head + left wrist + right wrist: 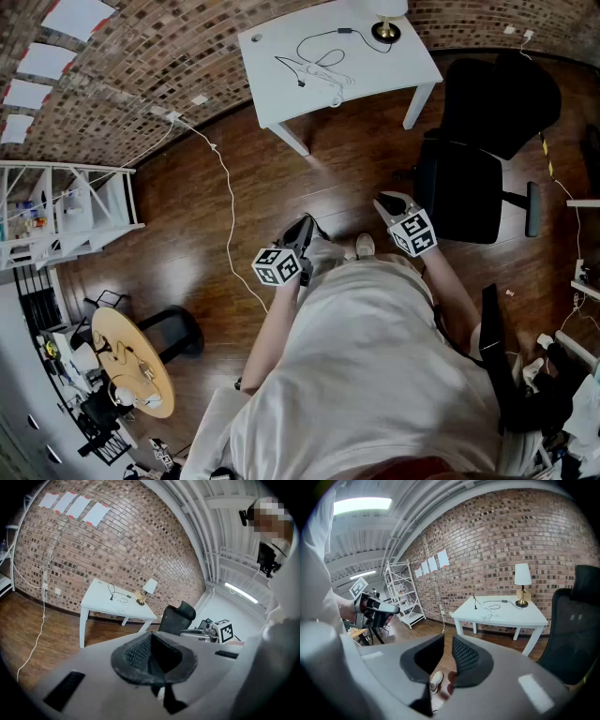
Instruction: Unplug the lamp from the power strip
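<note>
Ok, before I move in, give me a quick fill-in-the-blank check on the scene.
1. The lamp stands on the white ___ by the brick wall.
2. The jaws of the left gripper are ___, with nothing between them.
3. The jaws of the right gripper stand slightly ___, also empty.
4. A black office ___ stands right of the lamp's support in the head view.
Missing: table; shut; apart; chair.

the lamp [385,28] and cord [319,61] lie on the table [394,66], chair [487,112] to its right.
</note>
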Demonstrator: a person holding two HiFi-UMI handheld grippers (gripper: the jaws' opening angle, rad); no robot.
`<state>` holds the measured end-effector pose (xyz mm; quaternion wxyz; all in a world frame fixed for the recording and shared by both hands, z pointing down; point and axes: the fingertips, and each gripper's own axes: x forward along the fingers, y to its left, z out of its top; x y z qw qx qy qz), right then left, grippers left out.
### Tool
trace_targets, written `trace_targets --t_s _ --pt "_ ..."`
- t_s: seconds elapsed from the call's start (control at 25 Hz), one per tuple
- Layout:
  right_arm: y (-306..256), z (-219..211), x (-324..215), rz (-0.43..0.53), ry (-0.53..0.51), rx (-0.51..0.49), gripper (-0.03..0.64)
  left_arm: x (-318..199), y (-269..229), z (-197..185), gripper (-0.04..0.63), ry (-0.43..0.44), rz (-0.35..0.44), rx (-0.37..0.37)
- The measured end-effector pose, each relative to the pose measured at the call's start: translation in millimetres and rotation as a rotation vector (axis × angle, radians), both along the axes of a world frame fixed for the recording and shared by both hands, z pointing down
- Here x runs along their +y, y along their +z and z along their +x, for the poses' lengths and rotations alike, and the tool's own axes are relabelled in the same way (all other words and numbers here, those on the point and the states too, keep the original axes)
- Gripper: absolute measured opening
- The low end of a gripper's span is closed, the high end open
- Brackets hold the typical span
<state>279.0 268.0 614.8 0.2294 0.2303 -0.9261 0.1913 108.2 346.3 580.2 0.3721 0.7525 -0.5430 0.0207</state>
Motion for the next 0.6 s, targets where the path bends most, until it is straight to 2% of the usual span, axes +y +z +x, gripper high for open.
trace_targets --t_s 0.36,0.6 --pt "6.1 -28.4 -25.9 -0.016 0.053 0.004 0.046 -32.9 17.7 -26.2 0.005 0.052 -0.021 0.015" --pt "5.5 -62.7 -45.6 -0.017 0.065 0.028 0.046 -61.6 14.7 -65.1 0.005 0.079 -0.023 0.013"
